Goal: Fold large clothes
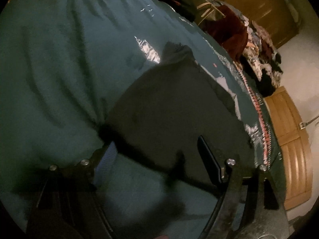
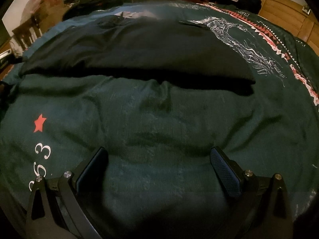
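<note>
The left claw [image 1: 159,155] is built of black plastic arms, angular and flat-sided, joined by round silver screw heads at the pivots. One finger [image 1: 209,159] is a slim black blade with a squared tip; the other carries a blue ribbed pad [image 1: 108,155]. The frame below looks scuffed and dusty. The right claw [image 2: 159,167] has the same black linkage with silver screws set in pairs on each side, and both fingers wear dark blue pads [image 2: 225,171] with a fine dotted texture.
</note>
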The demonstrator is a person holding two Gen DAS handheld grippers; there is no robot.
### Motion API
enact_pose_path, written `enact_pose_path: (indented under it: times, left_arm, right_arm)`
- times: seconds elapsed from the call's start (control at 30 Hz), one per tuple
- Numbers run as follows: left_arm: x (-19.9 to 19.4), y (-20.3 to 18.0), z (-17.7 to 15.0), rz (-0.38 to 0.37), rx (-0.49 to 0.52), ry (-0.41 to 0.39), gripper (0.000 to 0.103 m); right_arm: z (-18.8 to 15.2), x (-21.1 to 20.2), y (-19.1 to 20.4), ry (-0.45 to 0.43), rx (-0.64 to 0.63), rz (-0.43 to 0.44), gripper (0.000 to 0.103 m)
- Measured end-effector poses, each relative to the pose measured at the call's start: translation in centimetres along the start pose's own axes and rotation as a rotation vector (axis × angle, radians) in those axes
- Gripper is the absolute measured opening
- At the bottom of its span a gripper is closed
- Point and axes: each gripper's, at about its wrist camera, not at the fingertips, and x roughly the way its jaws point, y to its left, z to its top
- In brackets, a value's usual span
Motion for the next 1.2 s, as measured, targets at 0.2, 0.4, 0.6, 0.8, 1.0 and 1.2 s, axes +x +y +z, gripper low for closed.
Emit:
enact_pose_path:
  times: [0.2, 0.4, 0.6, 0.8, 1.0, 1.2]
  left_arm:
    - [-0.4, -0.4, 0.3, -0.068, -0.009, -0.024, 0.052]
    - [1.2, 0.4, -0.2, -0.037, 0.007, -0.027, 0.034]
    - [2.4, -1.1, 1.3, -0.018, 0.048, -0.067, 0.035]
    - [2.5, -3.5, 0.8, 0.074, 0.201, -0.116, 0.003]
    - [-0.3, -9.7, -2.0, 0.154, 0.509, -0.258, 0.003]
    - [-0.1, -13.1, -3.8, 0.2, 0.727, -0.308, 0.003]
  right_arm:
    - [0.3, 0.0, 0.1, 0.011, 0.005, -0.002, 0.103]
    - [0.5, 0.0, 0.1, 0.012, 0.005, -0.008, 0.103]
    - [0.7, -0.2, 0.4, 0.018, -0.015, -0.024, 0.103]
    - [4.1, -4.7, 2.0, -0.008, -0.043, 0.073, 0.099]
    - [17.3, -5.2, 6.4, -0.101, -0.065, 0.317, 0.103]
    - [29.5, 2.4, 16.2, 0.061, -0.193, 0.546, 0.103]
